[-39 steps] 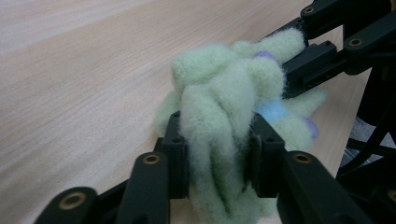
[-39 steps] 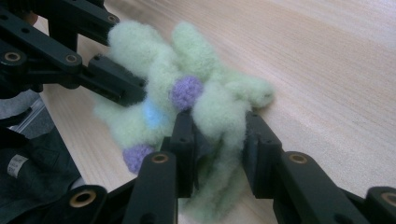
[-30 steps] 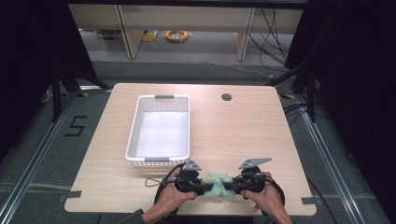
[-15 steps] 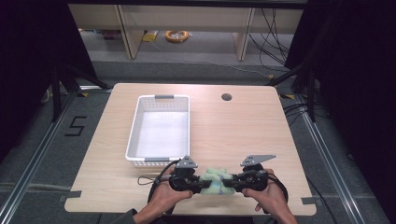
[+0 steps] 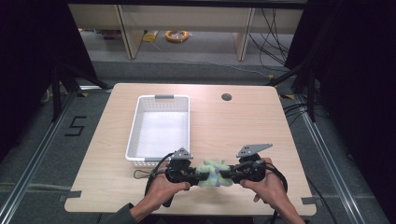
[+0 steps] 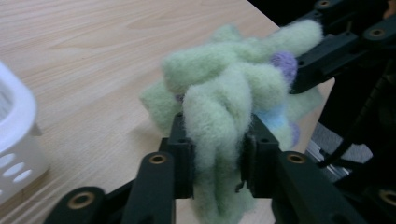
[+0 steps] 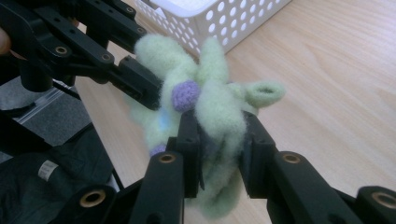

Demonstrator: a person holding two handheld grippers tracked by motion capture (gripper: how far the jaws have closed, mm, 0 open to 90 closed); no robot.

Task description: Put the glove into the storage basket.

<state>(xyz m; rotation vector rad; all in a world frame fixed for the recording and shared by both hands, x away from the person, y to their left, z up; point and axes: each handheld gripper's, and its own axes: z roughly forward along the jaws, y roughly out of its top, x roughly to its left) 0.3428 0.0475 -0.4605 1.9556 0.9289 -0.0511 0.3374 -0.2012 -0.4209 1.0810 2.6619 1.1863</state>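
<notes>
green fleece toy [image 5: 213,173] pinched between left claw [image 5: 195,175] and right claw [image 5: 228,174].

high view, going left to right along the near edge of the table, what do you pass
left hand → left gripper → fuzzy green toy → right gripper → right hand

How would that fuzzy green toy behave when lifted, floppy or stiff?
Probably floppy: the fuzzy green toy bulges around the pads of the left gripper and right gripper. Likely light, being fleecy. Its fuzzy surface should resist slipping.
</notes>
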